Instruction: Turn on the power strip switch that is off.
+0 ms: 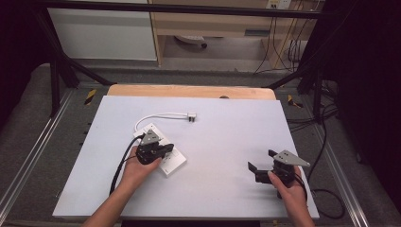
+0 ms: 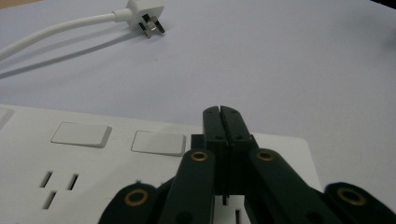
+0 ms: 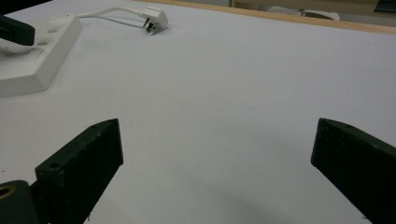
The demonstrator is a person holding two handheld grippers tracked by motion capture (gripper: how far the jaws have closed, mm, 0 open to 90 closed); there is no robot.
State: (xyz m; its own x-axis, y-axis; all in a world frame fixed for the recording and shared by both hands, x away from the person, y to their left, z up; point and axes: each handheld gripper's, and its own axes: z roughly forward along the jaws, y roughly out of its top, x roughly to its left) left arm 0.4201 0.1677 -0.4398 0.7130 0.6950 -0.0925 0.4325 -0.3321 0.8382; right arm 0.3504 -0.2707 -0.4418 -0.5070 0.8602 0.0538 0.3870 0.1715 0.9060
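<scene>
The right gripper (image 1: 261, 166) hovers low over bare table (image 1: 227, 142), jaws spread wide. Left of it, the left gripper (image 2: 220, 122), jaws pressed together, sits over a white power strip (image 2: 93, 158) with flat rocker switches, possibly touching it. Beyond, its white plug (image 2: 144, 10) lies loose.

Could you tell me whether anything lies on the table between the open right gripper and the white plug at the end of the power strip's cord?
Nothing visible does. The right gripper looks across bare white table surface to the plug. The power strip lies off to the side, under the shut left gripper.
</scene>
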